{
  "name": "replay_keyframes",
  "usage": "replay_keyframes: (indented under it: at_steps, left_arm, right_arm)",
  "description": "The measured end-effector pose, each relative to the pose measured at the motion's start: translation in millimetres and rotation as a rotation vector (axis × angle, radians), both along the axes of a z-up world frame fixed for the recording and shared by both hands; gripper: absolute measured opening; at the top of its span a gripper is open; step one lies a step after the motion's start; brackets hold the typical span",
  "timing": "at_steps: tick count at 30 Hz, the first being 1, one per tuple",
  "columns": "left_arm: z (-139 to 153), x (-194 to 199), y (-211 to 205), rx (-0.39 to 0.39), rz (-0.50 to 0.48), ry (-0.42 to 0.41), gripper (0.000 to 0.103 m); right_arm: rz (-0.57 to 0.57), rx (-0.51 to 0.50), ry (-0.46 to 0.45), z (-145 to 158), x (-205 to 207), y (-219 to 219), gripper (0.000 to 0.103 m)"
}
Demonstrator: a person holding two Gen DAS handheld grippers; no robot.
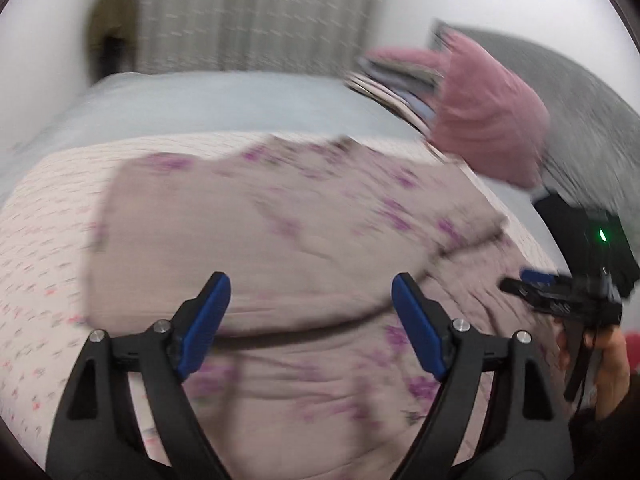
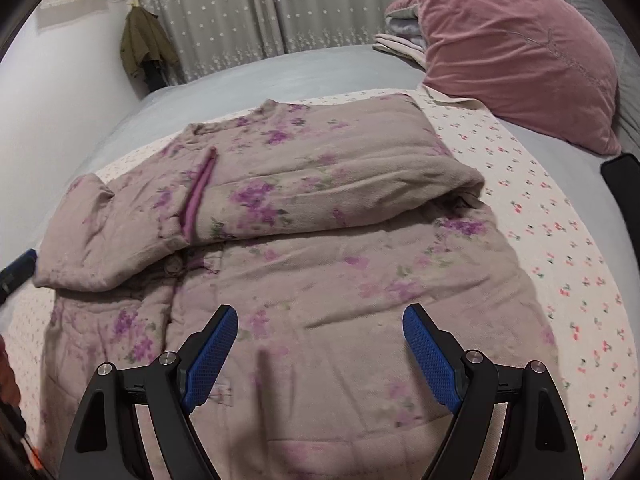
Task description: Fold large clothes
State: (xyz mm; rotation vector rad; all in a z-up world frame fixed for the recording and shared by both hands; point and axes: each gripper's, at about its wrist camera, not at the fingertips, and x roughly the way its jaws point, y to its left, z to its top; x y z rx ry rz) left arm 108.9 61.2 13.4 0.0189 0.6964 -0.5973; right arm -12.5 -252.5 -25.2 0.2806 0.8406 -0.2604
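A padded mauve jacket [image 2: 304, 248] with purple flowers lies flat on the bed, both sleeves folded across its chest. It also shows, blurred, in the left wrist view [image 1: 280, 240]. My right gripper [image 2: 320, 316] is open and empty, hovering over the jacket's lower part. My left gripper [image 1: 310, 284] is open and empty above the jacket's left side. The right gripper [image 1: 560, 296] appears at the right edge of the left wrist view, held in a hand. A blue tip of the left gripper [image 2: 18, 266] shows at the left edge of the right wrist view.
The jacket rests on a white sheet with small cherries [image 2: 560, 240] over a grey bedspread [image 2: 280, 76]. A pink velvet pillow [image 2: 516, 48] and folded clothes [image 2: 400, 36] sit at the far right. Curtains [image 2: 260, 4] and a hanging olive garment [image 2: 144, 44] stand behind.
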Motion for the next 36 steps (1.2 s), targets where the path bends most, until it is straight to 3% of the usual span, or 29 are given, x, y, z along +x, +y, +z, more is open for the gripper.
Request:
replay_keyframes:
  at_steps: [3,6,11,13,15,16,19,20,21,24,29,32,35,36]
  left_arm:
    - [-6.3,7.4,37.8,-0.032,0.107,-0.043,0.083]
    - [-11.9,31.8,58.3,-0.044,0.199,-0.017,0.082]
    - [-16.2,58.0,91.4,-0.262,0.274,0.039,0.075]
    - [-19.3,64.5,93.0,-0.294,0.287,0.045,0.071]
    - [-22.2,71.7,95.3,-0.329,0.291,0.058,0.059]
    - [-23.2,74.1,96.7,-0.343,0.294,0.066,0.057]
    - [-26.2,81.3,104.0,-0.393,0.303,0.074,0.054]
    - [-27.7,83.4,106.3,-0.398,0.306,0.077,0.053]
    - [-28.9,86.0,108.6,-0.403,0.310,0.080,0.052]
    - [-32.6,92.5,116.5,-0.427,0.330,0.088,0.048]
    - [-36.6,95.4,120.7,-0.481,0.301,0.102,0.042]
    - [-41.7,98.1,103.9,-0.419,0.256,0.114,0.042]
    - [-62.0,106.6,77.3,-0.291,0.236,0.175,0.042]
    - [-73.9,111.5,65.6,-0.211,0.241,0.212,0.042]
  right_arm:
    - [0.078,0.112,-0.081,5.9,-2.0,6.0,0.086]
    - [0.147,0.220,-0.137,9.4,8.8,15.6,0.086]
    - [0.186,0.317,-0.186,11.6,51.2,35.4,0.085]
    - [0.168,0.266,-0.190,11.3,75.2,43.4,0.083]
    - [0.162,0.209,-0.177,10.4,93.1,51.6,0.078]
    - [0.168,0.182,-0.173,10.1,100.0,55.4,0.078]
    - [0.158,-0.002,-0.110,3.2,124.2,71.0,0.076]
    - [0.153,-0.035,-0.083,-2.6,130.1,75.0,0.070]
    - [0.166,-0.036,-0.064,-7.2,134.4,77.7,0.054]
    - [0.214,-0.030,-0.069,-5.5,133.3,89.3,0.020]
    - [0.242,-0.125,-0.240,47.4,116.5,90.0,0.018]
    - [0.143,-0.220,-0.302,70.4,113.1,74.7,0.018]
    - [0.065,-0.293,-0.253,58.4,121.2,54.8,0.018]
    - [0.046,-0.308,-0.209,46.3,125.7,47.0,0.020]
